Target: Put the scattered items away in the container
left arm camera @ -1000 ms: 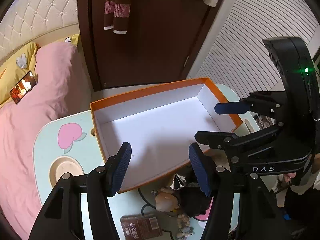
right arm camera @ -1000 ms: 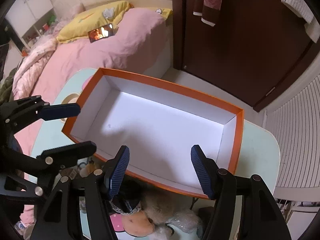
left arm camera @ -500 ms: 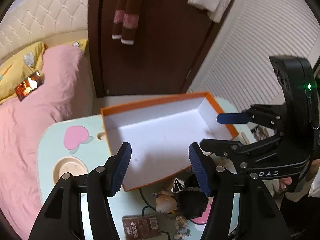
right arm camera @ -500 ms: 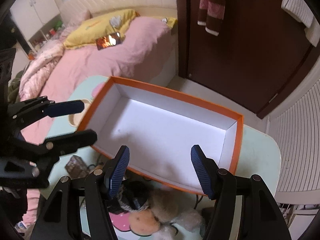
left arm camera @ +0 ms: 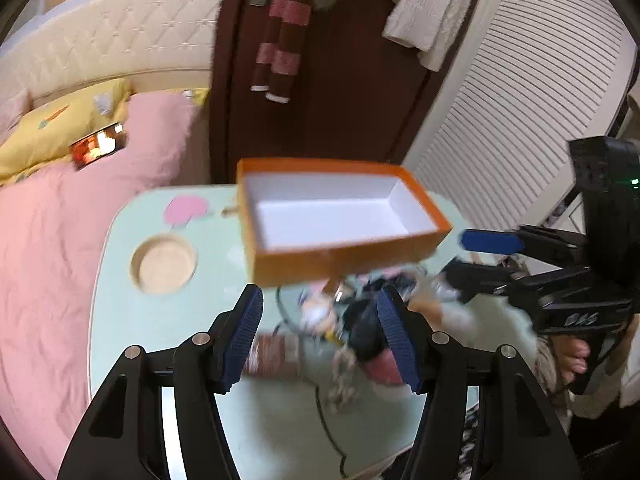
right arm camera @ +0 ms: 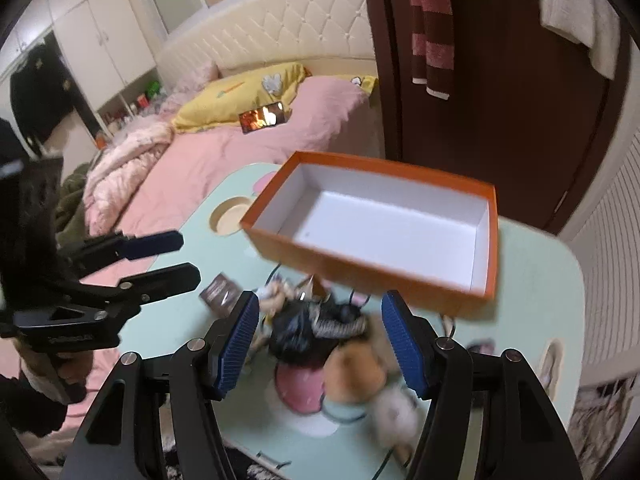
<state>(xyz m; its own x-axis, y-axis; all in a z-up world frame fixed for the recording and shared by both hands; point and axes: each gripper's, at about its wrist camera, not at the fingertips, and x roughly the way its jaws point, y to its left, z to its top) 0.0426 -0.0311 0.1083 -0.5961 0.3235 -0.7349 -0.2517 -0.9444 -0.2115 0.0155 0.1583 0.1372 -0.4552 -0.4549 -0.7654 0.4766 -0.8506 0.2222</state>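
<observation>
Both my tongs, left tongs (left arm camera: 320,332) and right tongs (right arm camera: 320,338), gape about halfway, gripping nothing. The blurred toy heap (right arm camera: 340,344) lies just before the orange box (right arm camera: 384,224) on the mint tabletop (left arm camera: 132,312). No lettering is legible.

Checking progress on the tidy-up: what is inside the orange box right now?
Nothing shows inside the orange box: only its bare white floor and walls. The near wall hides a thin strip of floor. The scattered items lie outside on the table.

pink bed (right arm camera: 240,148) with a yellow pillow (right arm camera: 240,96), phone (right arm camera: 264,117) lying on it, striped scarf (right arm camera: 434,28) hanging on the brown door (right arm camera: 520,100)
</observation>
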